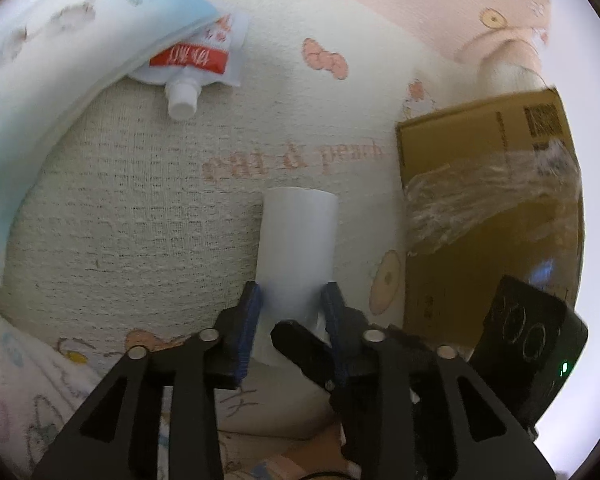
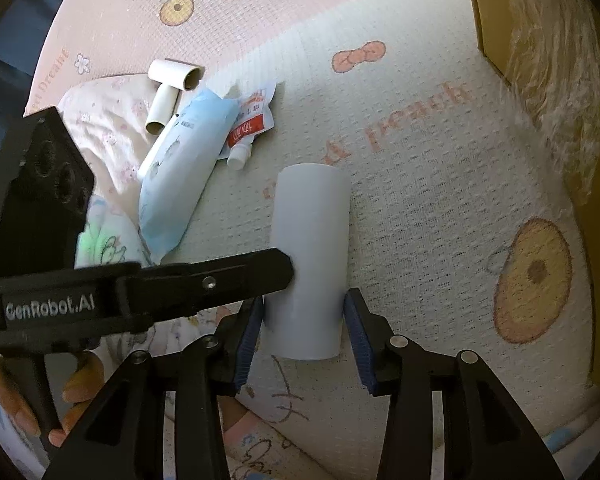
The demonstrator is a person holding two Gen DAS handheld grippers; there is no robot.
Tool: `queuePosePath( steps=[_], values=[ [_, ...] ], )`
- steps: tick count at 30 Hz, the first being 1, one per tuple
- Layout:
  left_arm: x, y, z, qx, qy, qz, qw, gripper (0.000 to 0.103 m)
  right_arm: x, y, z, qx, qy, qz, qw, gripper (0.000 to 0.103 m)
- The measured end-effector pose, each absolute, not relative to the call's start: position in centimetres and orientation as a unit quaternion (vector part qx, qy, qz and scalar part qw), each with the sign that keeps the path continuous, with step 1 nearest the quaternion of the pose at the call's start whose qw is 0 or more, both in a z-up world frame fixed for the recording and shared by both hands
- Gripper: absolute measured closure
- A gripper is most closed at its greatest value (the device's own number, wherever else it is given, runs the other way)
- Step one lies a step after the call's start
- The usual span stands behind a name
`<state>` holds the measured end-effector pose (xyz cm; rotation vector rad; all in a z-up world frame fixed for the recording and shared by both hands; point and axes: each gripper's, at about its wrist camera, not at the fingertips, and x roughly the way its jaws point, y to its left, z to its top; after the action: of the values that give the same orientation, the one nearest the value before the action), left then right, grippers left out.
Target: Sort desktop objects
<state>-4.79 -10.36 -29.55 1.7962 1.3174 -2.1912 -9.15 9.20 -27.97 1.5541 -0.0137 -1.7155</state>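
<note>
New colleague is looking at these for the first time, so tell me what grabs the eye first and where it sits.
A white tube lies mid-frame on the patterned cloth, with both grippers around its near end: the right gripper straddles it, and the left gripper holds it between its blue pads. To the left lies a blue pack over a red-labelled pouch, with two cardboard rolls behind. A cardboard box stands at the right.

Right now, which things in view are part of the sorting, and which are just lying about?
Likely for the job: white tube; blue pack; red-and-white pouch; cardboard rolls; cardboard box, probably the bin.
Just lying about: printed blanket; floral pillow.
</note>
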Motion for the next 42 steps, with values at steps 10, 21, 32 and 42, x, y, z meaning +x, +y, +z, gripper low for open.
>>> queuePosePath(
  steps=[10, 21, 32, 42],
  values=[
    [-5.6, -9.2, -29.4, 0.574, 0.391, -0.720, 0.011, 0.057, -9.1, 9.2, -28.0, 0.617, -0.018, -0.679, 0.398, 0.063],
    [-5.7, -8.4, -22.0, 0.510, 0.353, -0.784, -0.016, 0.057, -8.7, 9.8, -21.8, 0.548, -0.009, -0.729, 0.410, 0.063],
    [-6.7, -5.2, -10.6, 0.418, 0.257, -0.870, -0.057, 0.057, -9.1, 12.2, -11.4, 0.424, -0.030, -0.801, 0.422, 0.063],
    [-9.1, -3.0, -8.7, 0.419, 0.267, -0.862, -0.097, 0.057, -10.9, 14.2, -8.3, 0.392, -0.007, -0.824, 0.408, 0.063]
  ],
)
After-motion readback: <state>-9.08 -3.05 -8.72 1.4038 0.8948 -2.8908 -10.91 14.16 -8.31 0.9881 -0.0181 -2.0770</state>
